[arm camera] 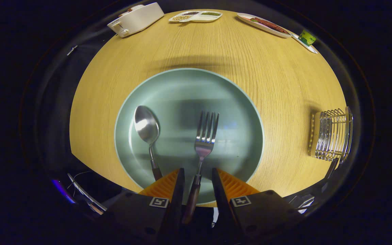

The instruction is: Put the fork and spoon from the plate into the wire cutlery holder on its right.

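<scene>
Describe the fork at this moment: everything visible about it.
The fork is shiny metal with four tines and a dark, wood-like handle. It lies flat in the pale green plate, tines pointing away from the gripper, to the right of the spoon and apart from it. Its handle runs back between the two fingers, which stand on either side with a gap showing, not yet pressing it.

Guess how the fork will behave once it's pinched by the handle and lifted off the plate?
The fork looks like rigid metal, so probably no flex. Its dark handle lies between the open tool's fingers with gaps on both sides; held there, the tine end may droop or pivot. The plate looks glossy, so a nudge would likely slide it.
</scene>
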Motion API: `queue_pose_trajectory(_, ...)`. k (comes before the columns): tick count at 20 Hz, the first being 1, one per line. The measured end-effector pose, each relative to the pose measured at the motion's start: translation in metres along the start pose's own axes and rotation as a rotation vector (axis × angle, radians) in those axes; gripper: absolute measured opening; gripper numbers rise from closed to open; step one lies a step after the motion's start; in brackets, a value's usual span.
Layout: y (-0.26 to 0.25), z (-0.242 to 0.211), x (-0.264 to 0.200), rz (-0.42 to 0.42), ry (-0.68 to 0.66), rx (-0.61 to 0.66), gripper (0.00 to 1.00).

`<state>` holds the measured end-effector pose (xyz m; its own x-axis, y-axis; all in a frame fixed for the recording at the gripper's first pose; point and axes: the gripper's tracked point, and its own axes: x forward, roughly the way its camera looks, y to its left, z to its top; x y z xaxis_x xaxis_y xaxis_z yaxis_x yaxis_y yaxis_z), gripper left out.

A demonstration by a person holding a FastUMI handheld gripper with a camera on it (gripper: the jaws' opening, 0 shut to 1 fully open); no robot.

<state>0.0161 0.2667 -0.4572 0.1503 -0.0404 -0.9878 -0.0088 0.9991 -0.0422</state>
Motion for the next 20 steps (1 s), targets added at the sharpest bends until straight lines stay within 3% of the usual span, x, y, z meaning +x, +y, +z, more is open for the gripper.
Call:
queue_pose_trajectory(4, -0.004, 0.001, 0.002, 0.023, 0.018, -0.006, 0.13)
queue_pose_trajectory(10, 0.001, 0.003, -0.013, 0.133, 0.027, -0.067, 0.1)
queue_pose_trajectory(20, -0.033, 0.029, -0.102, 0.261, -0.042, -0.027, 0.1)
